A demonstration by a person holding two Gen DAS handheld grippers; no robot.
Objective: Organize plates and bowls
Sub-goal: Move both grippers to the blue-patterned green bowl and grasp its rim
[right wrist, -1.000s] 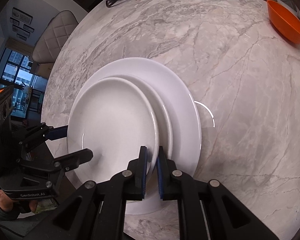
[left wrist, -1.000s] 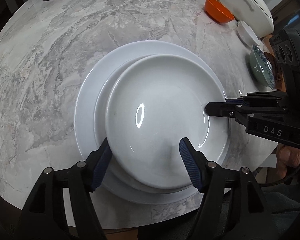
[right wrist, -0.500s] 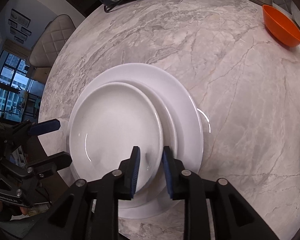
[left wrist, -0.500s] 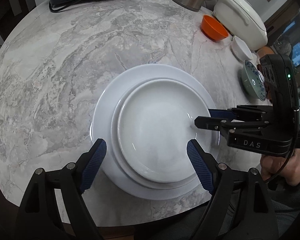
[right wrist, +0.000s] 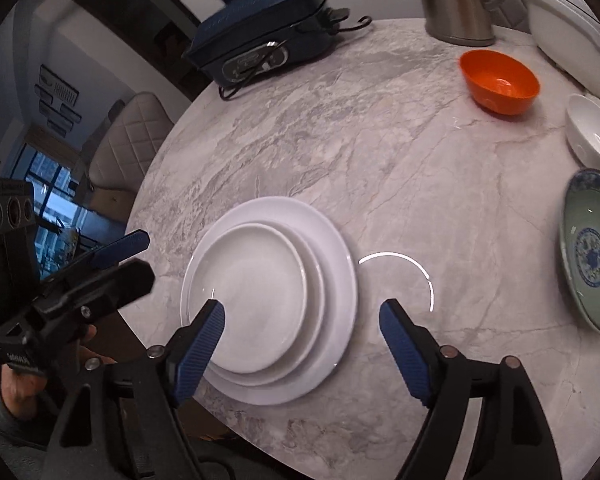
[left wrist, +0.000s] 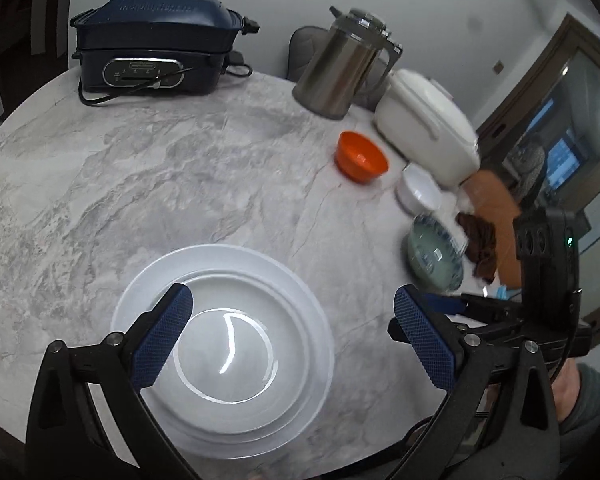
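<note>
My left gripper (left wrist: 296, 328) and right gripper (right wrist: 302, 344) have just been opening and now gape wide with nothing between their pads; the smaller white ceramic plate (right wrist: 256, 296) lies stacked on the larger white plate (right wrist: 336, 280) on the grey marble table (right wrist: 340, 140). An orange bowl (right wrist: 500, 80) sits well apart.

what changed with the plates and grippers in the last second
The right gripper let go of the small plate: its jaws, shut on the rim a second ago, have just been opening and now hold nothing. The left gripper also opened wider. Both have pulled up and away from the stack. The small plate stays on the larger plates; the orange bowl, white bowl and patterned bowl are unmoved.
</note>
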